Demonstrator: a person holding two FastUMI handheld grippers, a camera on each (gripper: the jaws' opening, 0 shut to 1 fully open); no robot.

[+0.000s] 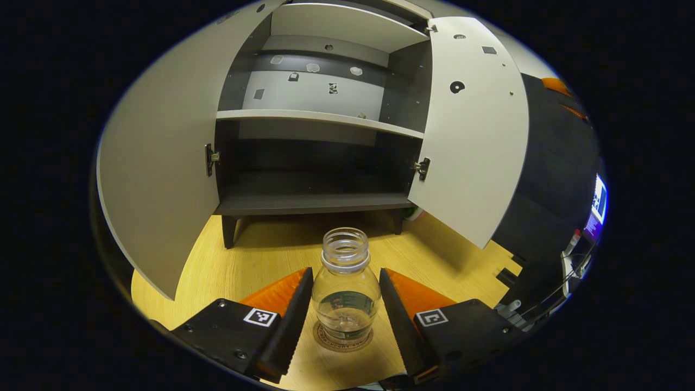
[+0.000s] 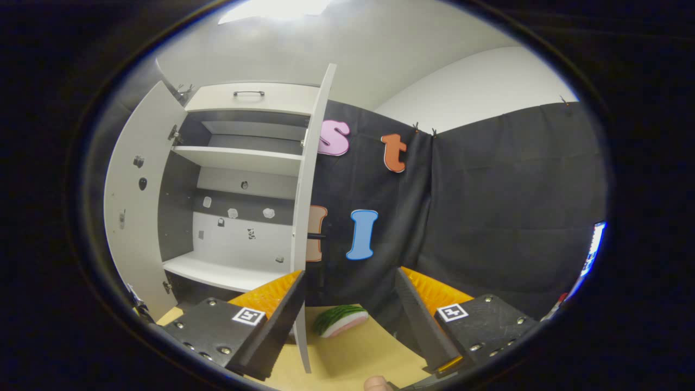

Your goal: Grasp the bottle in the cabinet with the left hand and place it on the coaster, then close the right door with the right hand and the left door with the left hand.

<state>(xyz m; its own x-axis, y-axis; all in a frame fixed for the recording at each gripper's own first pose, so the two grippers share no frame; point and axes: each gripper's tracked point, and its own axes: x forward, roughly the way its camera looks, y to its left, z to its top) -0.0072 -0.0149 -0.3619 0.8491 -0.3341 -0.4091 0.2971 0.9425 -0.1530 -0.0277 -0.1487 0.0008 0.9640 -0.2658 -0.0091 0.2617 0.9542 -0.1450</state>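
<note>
Now, line by line:

Bottle: clear, capless bottle [image 1: 346, 288] stands upright on the round coaster [image 1: 343, 338] on the wooden tabletop [image 1: 260, 260], in front of the cabinet [image 1: 315, 203].

Left gripper: left gripper [image 1: 346, 315] is spread, one finger on each side of the bottle — a narrow gap shows on both sides, so neither finger touches it.

Cabinet: both doors stand open in the left gripper view; the left door [image 1: 157, 163] swings out wide, the right door [image 1: 472, 130] is also swung out. Inside, a pale shelf [image 1: 320, 117] sits above a dark lower compartment.

Right gripper: right gripper [image 2: 350, 320] is spread with nothing between its fingers — it hovers near the right door's edge [image 2: 309, 217], which stands just beside one finger; whether they touch I cannot tell.

Other things: a green-and-pink slice-shaped object [image 2: 341, 319] lies on the tabletop beyond the right gripper, near the black cloth wall [image 2: 488, 217]. A fingertip [image 2: 377, 384] shows at the bottom edge of the right gripper view.
</note>
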